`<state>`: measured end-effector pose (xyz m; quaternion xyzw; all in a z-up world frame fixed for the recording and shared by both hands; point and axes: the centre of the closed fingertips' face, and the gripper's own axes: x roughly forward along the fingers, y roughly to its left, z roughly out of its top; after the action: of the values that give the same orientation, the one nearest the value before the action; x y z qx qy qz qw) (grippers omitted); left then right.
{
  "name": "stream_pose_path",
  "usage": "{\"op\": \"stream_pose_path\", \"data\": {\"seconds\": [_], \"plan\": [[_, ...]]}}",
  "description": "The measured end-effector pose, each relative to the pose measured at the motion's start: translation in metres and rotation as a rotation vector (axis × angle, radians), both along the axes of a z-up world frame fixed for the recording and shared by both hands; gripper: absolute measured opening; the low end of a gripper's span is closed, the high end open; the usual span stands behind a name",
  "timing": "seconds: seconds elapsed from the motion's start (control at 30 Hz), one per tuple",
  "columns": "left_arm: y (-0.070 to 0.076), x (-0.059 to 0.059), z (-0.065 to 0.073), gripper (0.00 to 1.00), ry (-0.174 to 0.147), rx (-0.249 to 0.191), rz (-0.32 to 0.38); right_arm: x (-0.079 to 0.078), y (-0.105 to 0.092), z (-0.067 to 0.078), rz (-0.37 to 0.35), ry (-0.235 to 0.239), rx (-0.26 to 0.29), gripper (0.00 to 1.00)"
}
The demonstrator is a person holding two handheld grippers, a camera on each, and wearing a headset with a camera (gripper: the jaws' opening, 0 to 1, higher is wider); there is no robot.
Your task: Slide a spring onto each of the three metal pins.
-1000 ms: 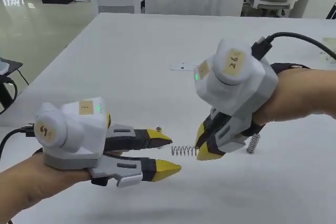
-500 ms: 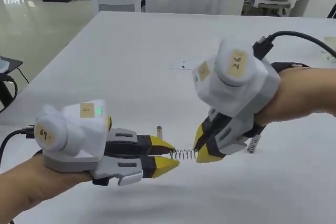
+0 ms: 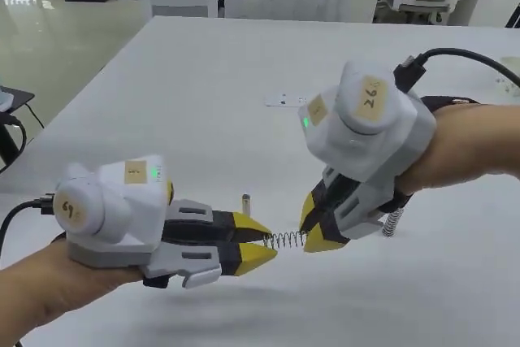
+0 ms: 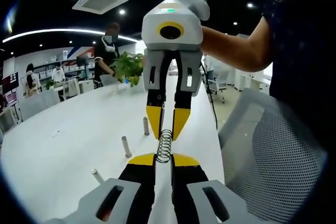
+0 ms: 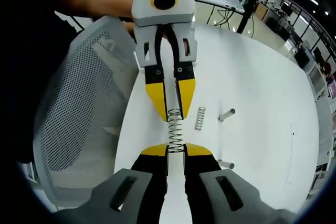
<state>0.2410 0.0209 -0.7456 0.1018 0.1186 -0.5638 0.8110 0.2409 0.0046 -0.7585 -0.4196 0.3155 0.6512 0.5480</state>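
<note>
You are holding one spring [image 3: 284, 239] by both of its ends. Your left gripper [image 3: 262, 243] is pressed together on one end. Your right gripper [image 3: 314, 233] is pressed together on the other end. The spring hangs in the air just above the white surface [image 3: 203, 103]. It lies flat, and its long way runs straight from one gripper to the other, like a little bridge. That matters most for what comes next. The pins stand straight up, but the spring lies on its side. I think one gripper must let go, so the other can tip the spring up and bring its open end down over the top of a pin. A bare pin [image 3: 246, 201] stands just behind the tips of your left gripper. It is much closer to that gripper than to the right one, so the left looks like the better one to carry the spring there. Another pin [image 4: 126, 146] stands a bit farther along the surface. Beside your right gripper stands the other spring [image 3: 392, 222]. It is upright and looks as if it already sits on a pin, but I cannot be sure. So I guess about one spring is done and two are left to do.
</note>
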Motion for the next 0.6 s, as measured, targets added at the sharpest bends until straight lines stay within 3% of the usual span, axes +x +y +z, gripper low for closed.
{"op": "stream_pose_path", "data": {"seconds": [0.6], "plan": [[-0.0023, -0.0023, 0.0039, 0.02, 0.003, -0.011, -0.009, 0.0011, -0.0013, -0.0065, -0.027, 0.018, 0.004, 0.13]]}}
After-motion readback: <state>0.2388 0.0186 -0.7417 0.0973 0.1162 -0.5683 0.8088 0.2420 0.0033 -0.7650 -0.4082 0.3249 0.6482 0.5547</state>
